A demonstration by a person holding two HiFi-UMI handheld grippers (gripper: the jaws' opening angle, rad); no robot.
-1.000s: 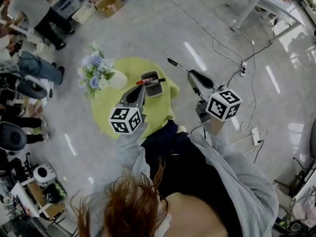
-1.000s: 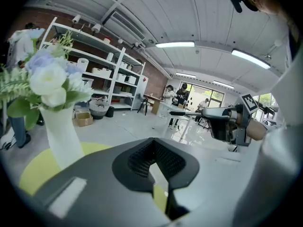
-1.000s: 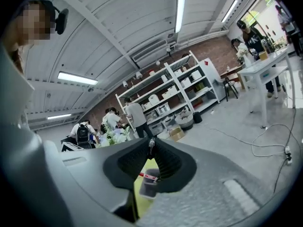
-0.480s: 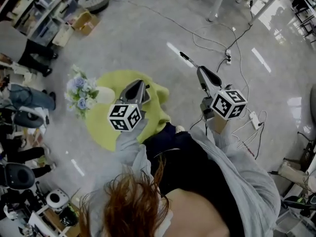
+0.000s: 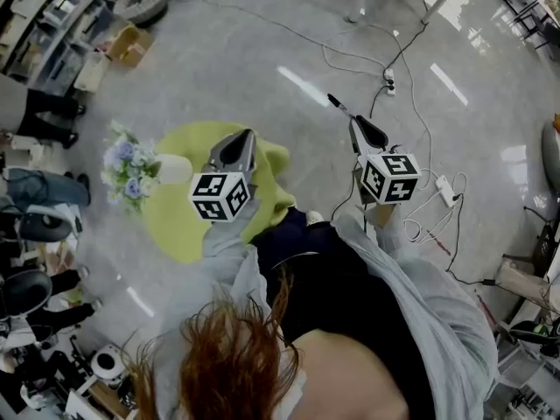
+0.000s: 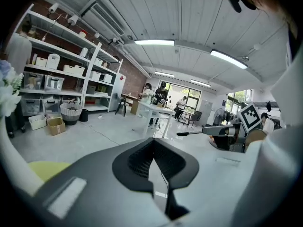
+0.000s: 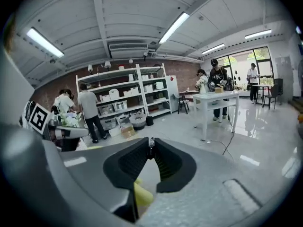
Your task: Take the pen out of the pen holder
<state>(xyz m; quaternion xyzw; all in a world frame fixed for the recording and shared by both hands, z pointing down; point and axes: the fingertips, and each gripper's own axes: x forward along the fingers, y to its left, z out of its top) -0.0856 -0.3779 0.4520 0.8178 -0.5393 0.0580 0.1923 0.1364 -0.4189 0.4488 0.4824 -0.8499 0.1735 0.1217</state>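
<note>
Pinching the pen [image 5: 338,105] by one end, the jaws of the right gripper [image 5: 355,122] needed a firm, steady squeeze; those of the left gripper [image 5: 247,136] were pressed together, empty.

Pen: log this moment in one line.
pen: held by right gripper, over floor | left gripper: shut, empty, above green table

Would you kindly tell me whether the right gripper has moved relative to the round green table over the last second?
Yes. The right gripper, shut on the pen, has moved rightward, farther from the edge of the green table.
</note>
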